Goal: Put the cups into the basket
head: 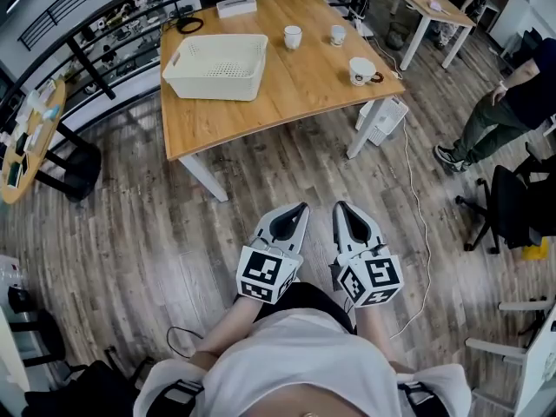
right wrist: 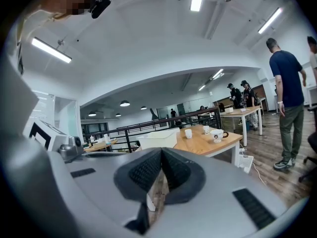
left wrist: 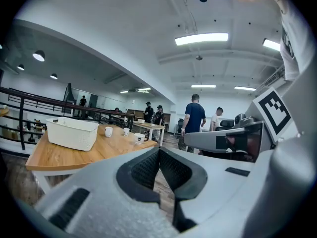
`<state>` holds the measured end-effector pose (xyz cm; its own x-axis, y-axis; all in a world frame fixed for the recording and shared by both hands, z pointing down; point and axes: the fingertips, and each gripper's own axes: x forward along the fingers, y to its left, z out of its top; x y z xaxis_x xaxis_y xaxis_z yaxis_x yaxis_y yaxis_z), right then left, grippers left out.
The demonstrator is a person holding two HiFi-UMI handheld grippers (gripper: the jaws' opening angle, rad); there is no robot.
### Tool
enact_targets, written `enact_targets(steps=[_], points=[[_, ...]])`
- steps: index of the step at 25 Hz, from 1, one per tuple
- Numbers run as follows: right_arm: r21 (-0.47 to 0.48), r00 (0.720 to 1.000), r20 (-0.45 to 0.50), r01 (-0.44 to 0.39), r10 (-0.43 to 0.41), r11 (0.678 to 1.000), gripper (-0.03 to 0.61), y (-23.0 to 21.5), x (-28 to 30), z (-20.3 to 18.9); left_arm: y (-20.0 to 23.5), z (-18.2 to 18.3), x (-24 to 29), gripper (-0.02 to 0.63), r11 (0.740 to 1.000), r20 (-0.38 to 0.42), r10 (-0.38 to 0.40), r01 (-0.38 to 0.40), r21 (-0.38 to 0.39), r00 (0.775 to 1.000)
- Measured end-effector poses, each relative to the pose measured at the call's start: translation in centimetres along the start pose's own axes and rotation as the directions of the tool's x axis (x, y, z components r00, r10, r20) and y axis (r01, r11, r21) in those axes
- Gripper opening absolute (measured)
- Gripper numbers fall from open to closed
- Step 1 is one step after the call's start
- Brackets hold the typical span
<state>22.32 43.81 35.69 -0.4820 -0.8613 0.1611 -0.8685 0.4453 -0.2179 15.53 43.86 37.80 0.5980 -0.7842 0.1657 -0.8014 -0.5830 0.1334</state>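
A white slatted basket (head: 214,66) stands on the left half of the wooden table (head: 287,94). Three white cups stand to its right: one (head: 293,36) nearest the basket, a second (head: 337,35) beside it, and a wider mug (head: 362,71) by the table's right edge. Both grippers hang low in front of my body, well short of the table. My left gripper (head: 301,208) and right gripper (head: 340,206) point toward the table, jaws together and holding nothing. The left gripper view shows the basket (left wrist: 72,132) and cups (left wrist: 108,131) far off; so does the right gripper view, basket (right wrist: 157,139) and mug (right wrist: 216,134).
Wood-plank floor lies between me and the table. A white unit (head: 382,118) with a trailing cable sits under the table's right corner. A person (head: 508,102) and a black office chair (head: 508,202) are at the right; a second table (head: 426,3) is behind. A railing (head: 78,68) runs at the left.
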Motion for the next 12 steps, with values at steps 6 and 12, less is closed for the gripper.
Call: enact_targets(steps=[6,12], points=[[0.005,0.999,0.005,0.033,-0.033,0.999,0.012,-2.5,2.9,1.2,1.6,1.2,4.0,0.008,0.999,0.008,-0.038,0.038,0.000,0.999],[-0.012,0.999,-0.011,0.052,-0.052,0.999,0.012,-5.7,7.8,2.4,4.6,2.5,9.3,0.008,0.998,0.013,-0.055,0.055,0.005,0.998]])
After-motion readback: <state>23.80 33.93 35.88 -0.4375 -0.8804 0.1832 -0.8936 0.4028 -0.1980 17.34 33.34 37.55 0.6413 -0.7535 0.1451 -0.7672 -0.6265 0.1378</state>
